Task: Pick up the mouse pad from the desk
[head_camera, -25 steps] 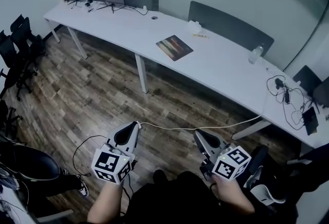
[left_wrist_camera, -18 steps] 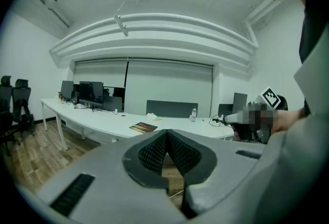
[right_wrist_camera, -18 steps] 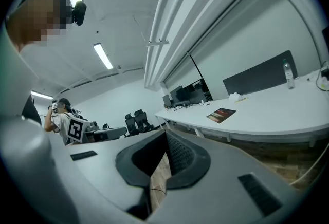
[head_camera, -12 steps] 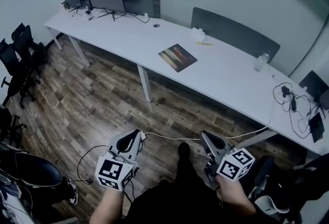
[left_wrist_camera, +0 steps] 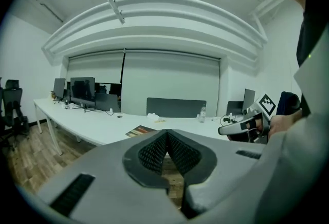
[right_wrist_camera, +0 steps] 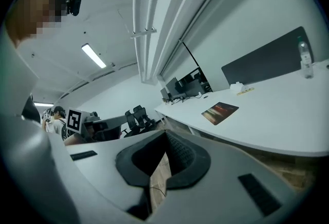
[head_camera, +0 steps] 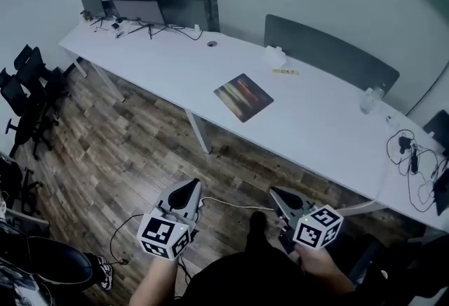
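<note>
Left gripper [head_camera: 188, 187] down at the bottom of the head view, jaws pressed tight together, nothing between them, and its own view confirms it: the ribbed pads meet at the tip with only floor showing below. Right gripper [head_camera: 275, 192] alongside it, jaws closed tip to tip as well, empty too. Both are held low in front of the person, pointing toward the desk [head_camera: 316, 122], marker cubes facing up at the head camera. A white cable [head_camera: 231, 205] runs across the wood floor [head_camera: 126, 157] between the two grippers.

Out ahead, the mouse pad [head_camera: 243, 97], a dark rectangle with streaks of colour, lies flat on the long white desk near its front edge, roughly mid-length, well apart from both grippers. Both gripper views catch it too, a little off to the side of the closed tips.

Behind the pad, a small white box [head_camera: 275, 55] sits near the grey divider panel [head_camera: 330, 52]. Further right on the desk, a clear water bottle [head_camera: 369, 99] stands upright, and beyond that a tangle of black cables [head_camera: 414, 157]. At the far left end, monitors [head_camera: 140, 11] on stands. Black office chairs [head_camera: 28, 80] are grouped on the floor by the left wall
</note>
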### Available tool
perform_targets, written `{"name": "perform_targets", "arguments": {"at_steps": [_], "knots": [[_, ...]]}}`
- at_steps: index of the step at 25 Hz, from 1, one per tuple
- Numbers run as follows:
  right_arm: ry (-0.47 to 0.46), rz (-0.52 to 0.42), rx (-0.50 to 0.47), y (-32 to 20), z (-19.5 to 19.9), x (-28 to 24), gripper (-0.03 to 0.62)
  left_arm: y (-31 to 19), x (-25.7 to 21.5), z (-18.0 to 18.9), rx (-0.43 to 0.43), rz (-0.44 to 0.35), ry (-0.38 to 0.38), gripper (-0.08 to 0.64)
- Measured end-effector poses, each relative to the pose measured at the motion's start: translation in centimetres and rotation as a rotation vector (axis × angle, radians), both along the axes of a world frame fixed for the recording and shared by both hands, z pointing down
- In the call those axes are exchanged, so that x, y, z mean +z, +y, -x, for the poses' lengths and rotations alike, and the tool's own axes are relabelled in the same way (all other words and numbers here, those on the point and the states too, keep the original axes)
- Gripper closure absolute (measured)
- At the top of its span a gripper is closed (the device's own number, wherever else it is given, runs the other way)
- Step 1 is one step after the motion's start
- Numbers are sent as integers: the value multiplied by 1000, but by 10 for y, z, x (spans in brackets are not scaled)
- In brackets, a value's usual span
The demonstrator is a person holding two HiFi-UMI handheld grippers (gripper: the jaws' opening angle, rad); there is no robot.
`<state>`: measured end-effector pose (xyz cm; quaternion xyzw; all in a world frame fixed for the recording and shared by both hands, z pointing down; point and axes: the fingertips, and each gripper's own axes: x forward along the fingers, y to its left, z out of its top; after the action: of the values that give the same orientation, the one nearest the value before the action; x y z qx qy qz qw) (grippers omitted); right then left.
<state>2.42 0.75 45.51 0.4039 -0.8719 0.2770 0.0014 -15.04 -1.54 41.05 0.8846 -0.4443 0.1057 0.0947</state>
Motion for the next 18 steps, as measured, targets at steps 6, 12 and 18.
{"name": "perform_targets", "arguments": {"at_steps": [6, 12, 18], "knots": [[-6, 9, -46, -84, -20, -1, 601, -79, -2, -27, -17, 16, -3, 555], [10, -27, -127, -140, -23, -22, 601, -129, -17, -33, -65, -2, 35, 555], [25, -15, -120, -163, -7, -20, 601, -148, -15, -13, -72, -3, 39, 555]]}}
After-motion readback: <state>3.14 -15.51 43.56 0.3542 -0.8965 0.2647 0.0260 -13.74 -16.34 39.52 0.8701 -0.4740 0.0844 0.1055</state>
